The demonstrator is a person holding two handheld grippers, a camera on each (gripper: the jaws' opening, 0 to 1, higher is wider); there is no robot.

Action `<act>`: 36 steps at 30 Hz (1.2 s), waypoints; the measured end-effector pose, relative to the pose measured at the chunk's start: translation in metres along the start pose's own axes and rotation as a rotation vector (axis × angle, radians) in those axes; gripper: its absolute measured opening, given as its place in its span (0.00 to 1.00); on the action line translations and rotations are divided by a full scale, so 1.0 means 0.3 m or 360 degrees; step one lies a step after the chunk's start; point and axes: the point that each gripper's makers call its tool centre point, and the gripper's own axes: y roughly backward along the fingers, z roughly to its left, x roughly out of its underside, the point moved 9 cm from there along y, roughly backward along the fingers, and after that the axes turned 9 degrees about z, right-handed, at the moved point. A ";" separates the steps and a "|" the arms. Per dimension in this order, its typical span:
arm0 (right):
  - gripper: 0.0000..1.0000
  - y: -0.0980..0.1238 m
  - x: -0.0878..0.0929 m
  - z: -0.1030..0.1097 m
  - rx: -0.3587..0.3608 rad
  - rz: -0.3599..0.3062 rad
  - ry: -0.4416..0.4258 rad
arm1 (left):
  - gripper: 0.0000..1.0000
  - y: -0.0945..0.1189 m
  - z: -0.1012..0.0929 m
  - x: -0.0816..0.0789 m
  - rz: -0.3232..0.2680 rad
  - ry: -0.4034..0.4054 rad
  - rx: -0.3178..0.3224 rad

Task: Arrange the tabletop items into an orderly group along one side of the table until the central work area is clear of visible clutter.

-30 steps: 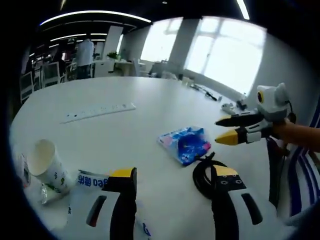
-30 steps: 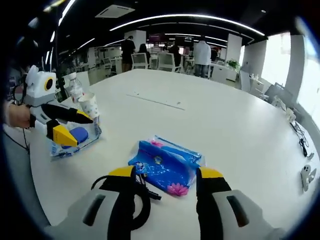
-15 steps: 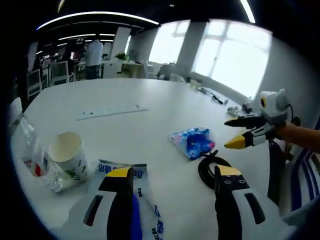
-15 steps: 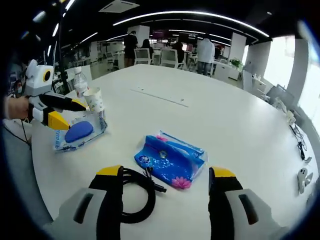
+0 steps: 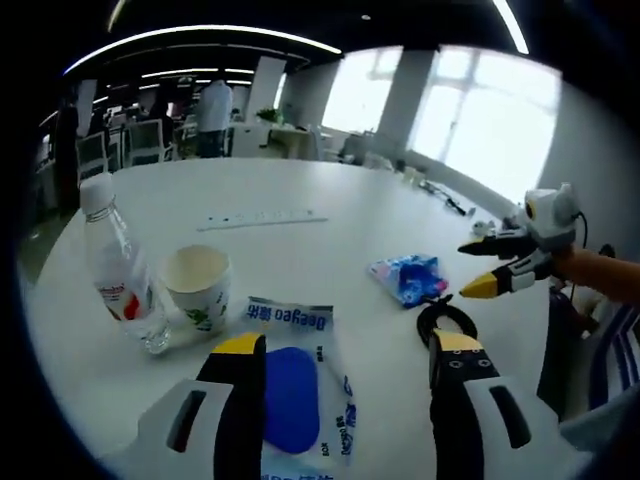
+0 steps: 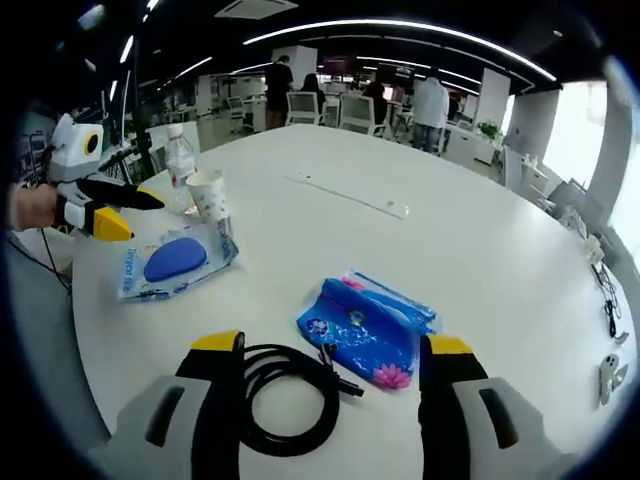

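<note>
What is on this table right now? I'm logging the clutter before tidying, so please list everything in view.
Water bottle: one, clear, beside the cup.
Paper cup: one, white, next to the bottle.
Clear packet: one, blue pad inside, near the cup.
Blue pack: one, floral, mid-table.
Cable: one, black, coiled, near edge.
Power strip: one, white, far side.
People: several, background.
Left gripper: yellow-tipped, open.
Right gripper: yellow-tipped, open.

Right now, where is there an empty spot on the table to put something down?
The widest bare patch lies beyond the white power strip, across the far tabletop. A smaller gap sits between the blue tissue pack and the clear bag. It is crowded around the paper cup and water bottle.
</note>
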 end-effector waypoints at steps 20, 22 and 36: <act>0.65 -0.125 -0.159 0.152 -0.0189 -0.0036 0.0159 | 0.59 0.160 0.125 0.093 -0.0013 0.0184 -0.0203; 0.64 -0.138 -0.172 0.166 -0.0203 -0.0037 0.0175 | 0.59 0.173 0.134 0.107 -0.0013 0.0206 -0.0216; 0.59 -0.204 -0.232 0.252 -0.0318 -0.0035 0.0249 | 0.48 0.256 0.136 0.171 0.0070 0.0266 -0.0247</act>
